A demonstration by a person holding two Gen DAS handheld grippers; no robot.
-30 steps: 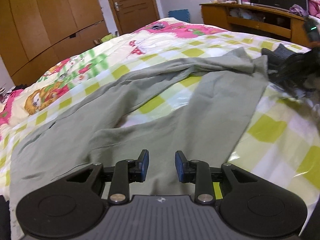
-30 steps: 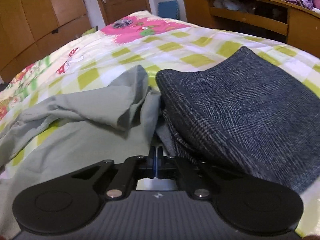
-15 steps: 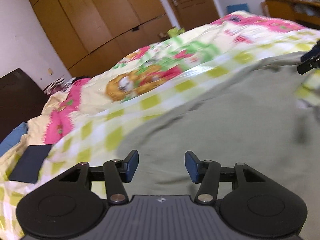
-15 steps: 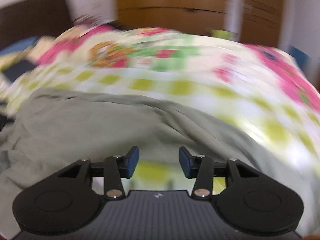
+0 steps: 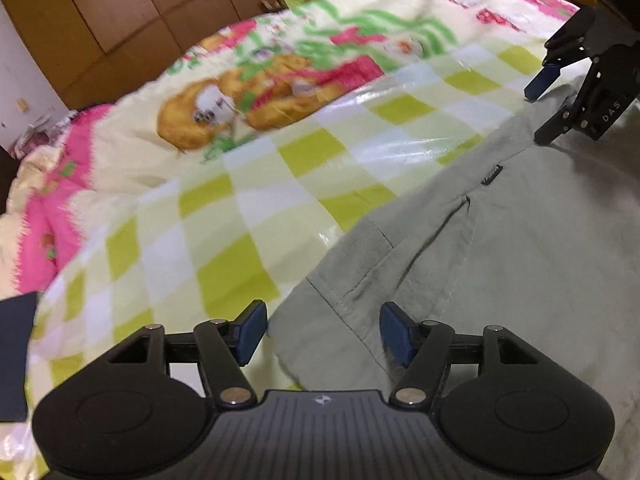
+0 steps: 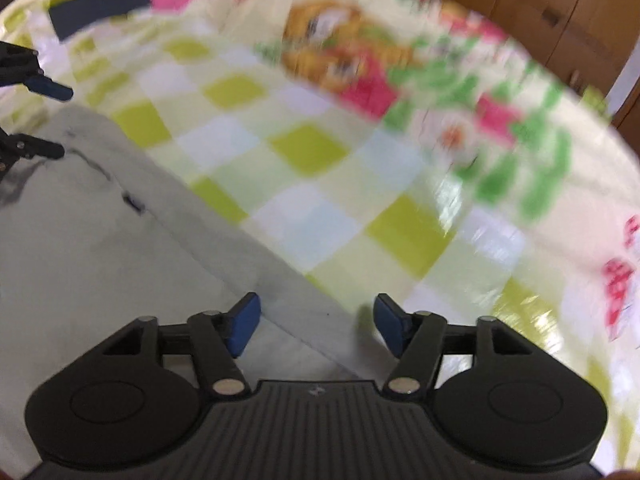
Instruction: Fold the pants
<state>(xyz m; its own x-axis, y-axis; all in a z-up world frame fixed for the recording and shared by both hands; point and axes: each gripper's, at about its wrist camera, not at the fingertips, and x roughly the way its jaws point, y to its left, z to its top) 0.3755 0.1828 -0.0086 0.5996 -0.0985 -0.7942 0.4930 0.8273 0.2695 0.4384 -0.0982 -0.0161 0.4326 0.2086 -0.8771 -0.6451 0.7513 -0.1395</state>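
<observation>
Grey-green pants (image 5: 500,248) lie flat on the checked bedspread (image 5: 248,208), waistband edge running diagonally. My left gripper (image 5: 322,332) is open and empty, its fingers straddling the waistband corner. My right gripper (image 6: 314,326) is open and empty over the pants' edge (image 6: 132,248). The right gripper also shows in the left wrist view (image 5: 560,92) at the far right, open above the waistband. The left gripper shows at the left edge of the right wrist view (image 6: 36,120), open. The right wrist view is blurred.
The bedspread (image 6: 320,160) has yellow-green checks and a cartoon print (image 5: 248,100) farther away. A dark flat object (image 5: 14,352) lies at the bed's left edge. Wooden wardrobes (image 5: 120,12) stand behind the bed.
Both grippers swung from the leg end to the waistband side of the pants. The right gripper, shut a second ago, has opened. Both jaws are wider than half a second ago.
</observation>
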